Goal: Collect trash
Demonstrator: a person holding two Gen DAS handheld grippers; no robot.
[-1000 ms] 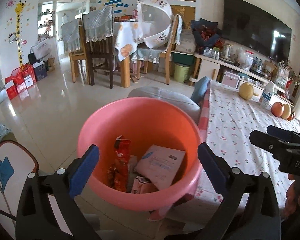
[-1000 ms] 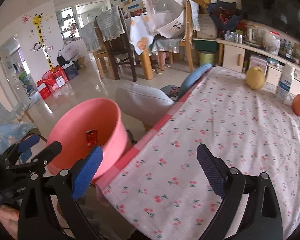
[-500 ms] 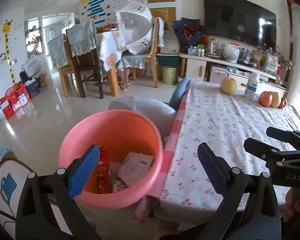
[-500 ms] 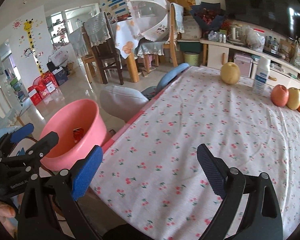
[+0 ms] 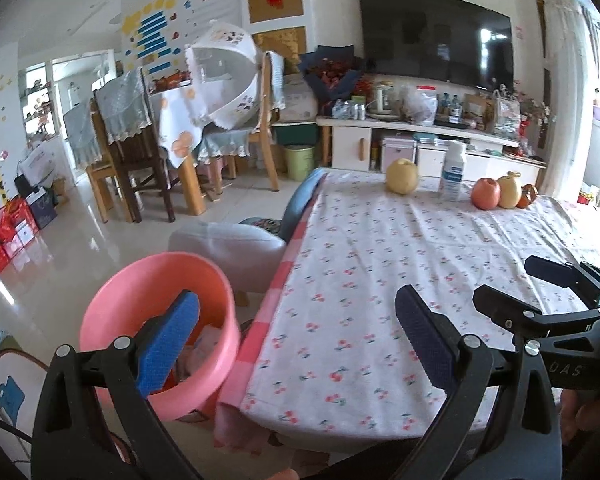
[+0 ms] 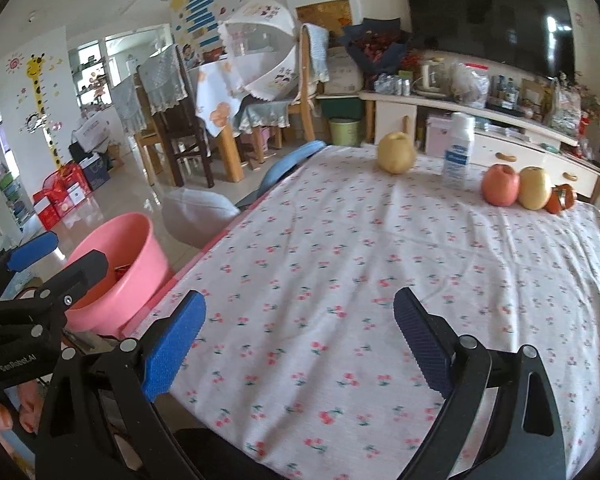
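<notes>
The worktop (image 6: 380, 280) is filling most of both views under a cherry-print cloth, and nothing that reads as trash is showing on it. At its far edge a pear (image 6: 396, 152), a white bottle (image 6: 458, 152) and a cluster of apples (image 6: 516, 188) are standing, and I judge these to be keepers: the main risk from here is either gripper reaching for them by mistake, or knocking the upright bottle over while sweeping across. The pink bin (image 5: 156, 320) is sitting at the near left, just beside the worktop's corner and below its surface, with wrappers and paper already lying inside; it looks light and is perching close to the hanging cloth, so a bump from the left gripper (image 5: 296, 336) could be tipping it and spilling the trash back out. The cloth itself is lying loose and creased, so a low pass could be snagging and dragging it, fruit included. The left gripper is hanging released and empty, partly over the bin; the right gripper (image 6: 298, 340) is hovering over the near worktop, spread wide and holding nothing.
</notes>
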